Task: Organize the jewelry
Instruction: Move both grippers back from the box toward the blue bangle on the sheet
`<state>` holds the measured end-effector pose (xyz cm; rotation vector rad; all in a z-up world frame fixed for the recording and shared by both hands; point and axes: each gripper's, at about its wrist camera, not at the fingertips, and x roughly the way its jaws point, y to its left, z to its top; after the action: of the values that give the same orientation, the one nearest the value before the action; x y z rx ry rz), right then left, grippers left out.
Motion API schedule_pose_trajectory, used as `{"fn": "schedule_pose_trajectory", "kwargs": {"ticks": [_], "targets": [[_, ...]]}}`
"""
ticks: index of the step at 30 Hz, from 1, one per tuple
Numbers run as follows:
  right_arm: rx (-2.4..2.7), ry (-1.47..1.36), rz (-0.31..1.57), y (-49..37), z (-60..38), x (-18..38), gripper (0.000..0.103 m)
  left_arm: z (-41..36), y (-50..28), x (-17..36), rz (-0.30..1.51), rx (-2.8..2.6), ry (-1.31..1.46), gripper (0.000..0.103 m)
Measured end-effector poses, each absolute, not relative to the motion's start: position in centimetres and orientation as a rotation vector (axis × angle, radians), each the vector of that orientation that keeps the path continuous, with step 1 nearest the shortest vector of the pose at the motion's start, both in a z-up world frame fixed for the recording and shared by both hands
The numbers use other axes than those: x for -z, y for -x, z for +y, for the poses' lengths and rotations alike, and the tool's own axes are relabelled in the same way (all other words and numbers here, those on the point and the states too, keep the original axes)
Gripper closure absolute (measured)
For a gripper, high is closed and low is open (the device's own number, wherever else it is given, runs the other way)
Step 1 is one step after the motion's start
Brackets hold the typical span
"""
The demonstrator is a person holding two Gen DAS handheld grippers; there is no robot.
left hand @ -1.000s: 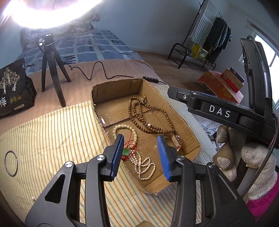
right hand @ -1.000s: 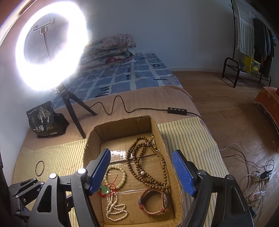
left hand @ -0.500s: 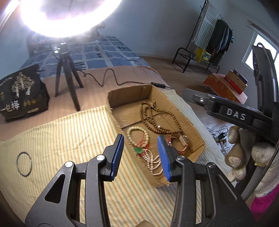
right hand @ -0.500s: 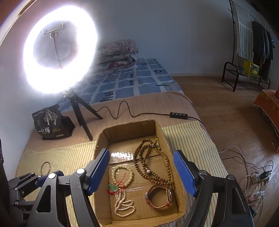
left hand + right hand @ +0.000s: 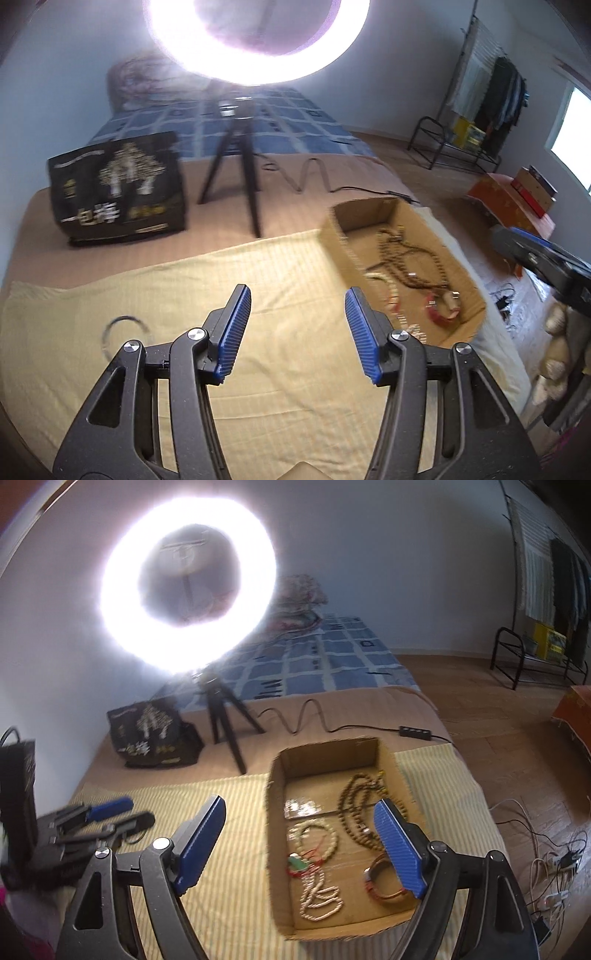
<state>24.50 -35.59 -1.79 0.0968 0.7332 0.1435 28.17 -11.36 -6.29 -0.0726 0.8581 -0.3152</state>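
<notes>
From the left wrist camera, the left gripper [image 5: 298,314] hung over the striped yellow cloth [image 5: 258,369] with nothing between its blue pads. Its jaws had just been opening and stood apart. A second before, this camera looked straight down into the cardboard box [image 5: 332,225]; now the box sat off to the right and the picture was blurry. A thin metal ring [image 5: 123,326], likely a bangle, lay on the cloth just to the left of the gripper, alone and outside the box. I think the left gripper was going for that ring next.

From the right wrist camera, the right gripper [image 5: 301,829] also had its jaws spread wide, and they had just been opening too. It held nothing. The box [image 5: 275,775] lay below and a bit to the right. Inside it were the brown beads [image 5: 352,812], a pale bead bracelet [image 5: 317,842], a white bead string [image 5: 319,899] and a watch [image 5: 386,880]. The box looked smaller here than a second before, so this gripper had pulled back.

So most of the jewelry was already in the box. Only the ring seemed left to put away.
</notes>
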Motion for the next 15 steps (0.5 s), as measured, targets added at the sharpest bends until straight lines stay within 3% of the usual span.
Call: {"fn": "schedule_pose_trajectory", "kwargs": {"ticks": [4, 15], "targets": [[-0.185, -0.065, 0.737, -23.7, -33.3, 2.0, 0.018, -8.0, -28.6, 6.9, 0.877, 0.257, 0.09, 0.034], [-0.361, -0.021, 0.83, -22.5, -25.3, 5.8, 0.016, 0.9, -29.8, 9.9, 0.958, 0.11, 0.138, 0.033]]}}
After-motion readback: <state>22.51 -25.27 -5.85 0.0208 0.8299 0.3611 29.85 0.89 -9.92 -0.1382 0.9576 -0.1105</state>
